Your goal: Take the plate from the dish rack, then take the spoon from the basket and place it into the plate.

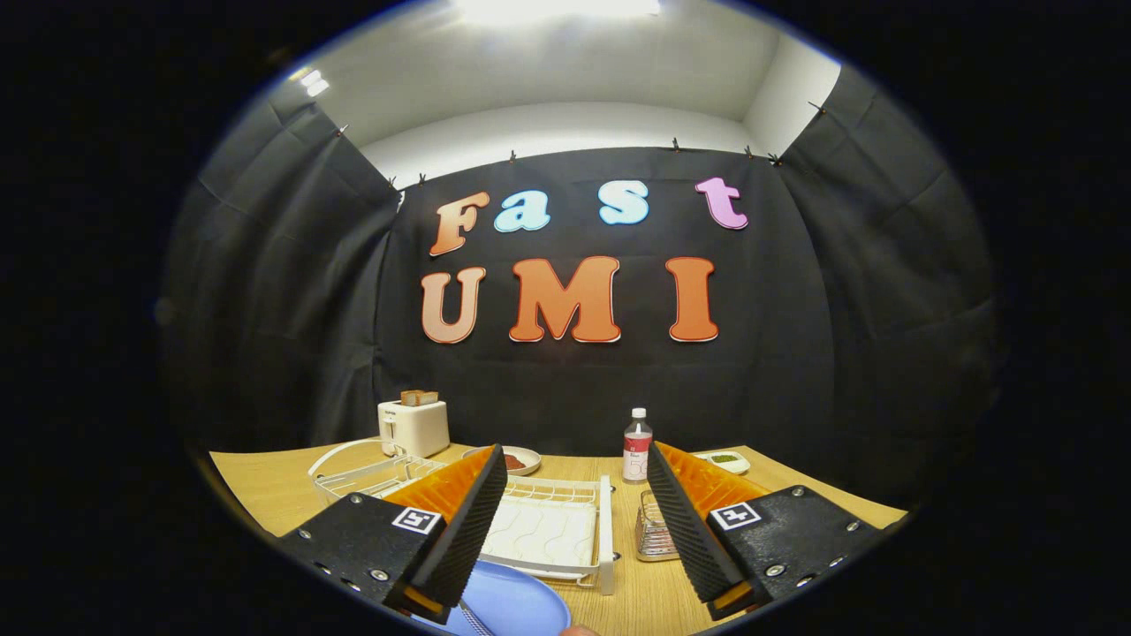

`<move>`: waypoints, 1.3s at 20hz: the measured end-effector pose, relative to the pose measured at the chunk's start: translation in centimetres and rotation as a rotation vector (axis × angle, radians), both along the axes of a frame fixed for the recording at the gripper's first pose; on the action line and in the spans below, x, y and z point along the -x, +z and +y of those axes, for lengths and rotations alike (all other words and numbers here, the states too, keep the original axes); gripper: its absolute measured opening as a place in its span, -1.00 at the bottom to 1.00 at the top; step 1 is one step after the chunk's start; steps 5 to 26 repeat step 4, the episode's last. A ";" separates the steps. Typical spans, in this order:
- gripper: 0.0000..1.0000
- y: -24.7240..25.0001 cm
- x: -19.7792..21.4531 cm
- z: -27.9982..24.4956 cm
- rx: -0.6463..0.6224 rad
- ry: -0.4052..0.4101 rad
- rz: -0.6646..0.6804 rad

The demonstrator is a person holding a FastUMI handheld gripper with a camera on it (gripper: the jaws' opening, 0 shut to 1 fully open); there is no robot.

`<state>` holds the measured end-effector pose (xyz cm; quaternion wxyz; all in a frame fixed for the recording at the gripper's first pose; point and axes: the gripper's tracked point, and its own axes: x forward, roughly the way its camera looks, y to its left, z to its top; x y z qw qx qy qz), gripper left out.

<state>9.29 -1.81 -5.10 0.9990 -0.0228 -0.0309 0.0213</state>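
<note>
On the light wooden tabletop [636, 592], the gripper [574, 530] hangs with its fingers spread wide and nothing pinched between them. Round blue plate [517, 605] lies flat on the table just below the left fingertip, its far rim close to the near edge of the white wire dish rack [557, 534]. Slim metal spoon [473, 618] rests on the plate, handle end showing beside the left finger; cannot tell whether the finger touches it. Dish rack sits between the fingers and just ahead of them, with a white ribbed drain tray inside. Small metal wire basket [654, 530] stands just beside the rack's right edge, against the right finger's inner face as seen. Strip of bare wood runs between rack and basket toward the near table edge.

Beyond the fingers, along the back edge of the table: white toaster [413, 427] with bread slices in its slots, shallow plate holding brown food [515, 459], clear plastic bottle with red label [637, 446], small white dish with green contents [726, 459]. These stand well apart from the rack.
</note>
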 end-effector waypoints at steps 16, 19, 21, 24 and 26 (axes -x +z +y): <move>0.89 -0.1 -0.1 0.4 0.001 0.009 0.005; 0.89 -0.1 -0.1 0.4 0.001 0.009 0.005; 0.89 -0.1 -0.1 0.4 0.001 0.009 0.005; 0.89 -0.1 -0.1 0.4 0.001 0.009 0.005; 0.89 -0.1 -0.1 0.4 0.001 0.009 0.005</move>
